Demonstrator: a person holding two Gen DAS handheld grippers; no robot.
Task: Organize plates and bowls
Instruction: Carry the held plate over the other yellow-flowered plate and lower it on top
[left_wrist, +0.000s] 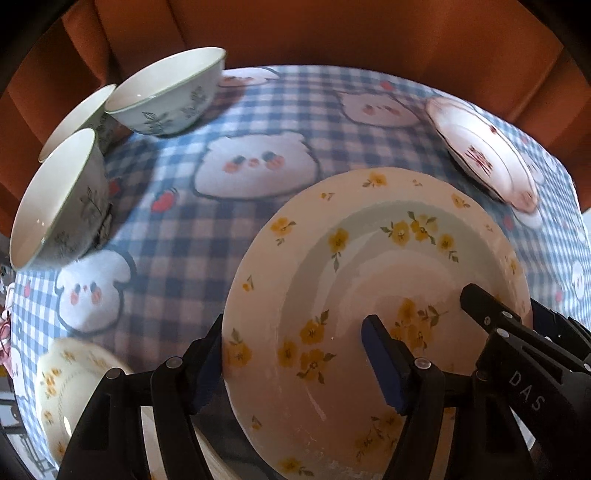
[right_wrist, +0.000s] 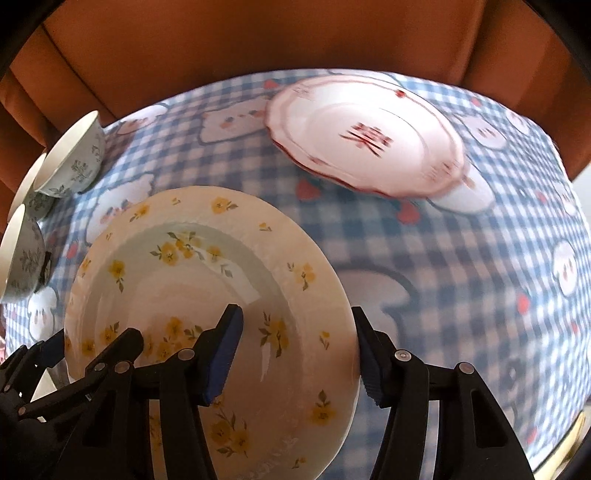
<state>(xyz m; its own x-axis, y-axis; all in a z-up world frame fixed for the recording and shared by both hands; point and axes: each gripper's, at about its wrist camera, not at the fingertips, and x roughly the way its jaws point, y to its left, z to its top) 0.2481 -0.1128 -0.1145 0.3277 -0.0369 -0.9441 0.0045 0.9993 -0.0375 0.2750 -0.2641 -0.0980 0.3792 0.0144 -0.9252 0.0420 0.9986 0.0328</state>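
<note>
You have the yellow-flowered plate (left_wrist: 373, 306) gripped from both sides: your left gripper (left_wrist: 295, 365) has its jaws closed down on the plate's left rim, one pad inside the dish and one behind the edge, and your right gripper (right_wrist: 299, 354) clamps the right rim the same way. The plate sits tilted above the checked cloth (left_wrist: 207, 236) on the desk. To your left stand three bowls (left_wrist: 170, 92) close together near the desk's far-left edge. A red-patterned plate (right_wrist: 365, 136) lies well apart at the far right. A second yellow-flowered dish (left_wrist: 70, 384) sits just beside your left jaws at the near-left edge. An orange sofa (right_wrist: 258, 44) runs behind the desk.
</note>
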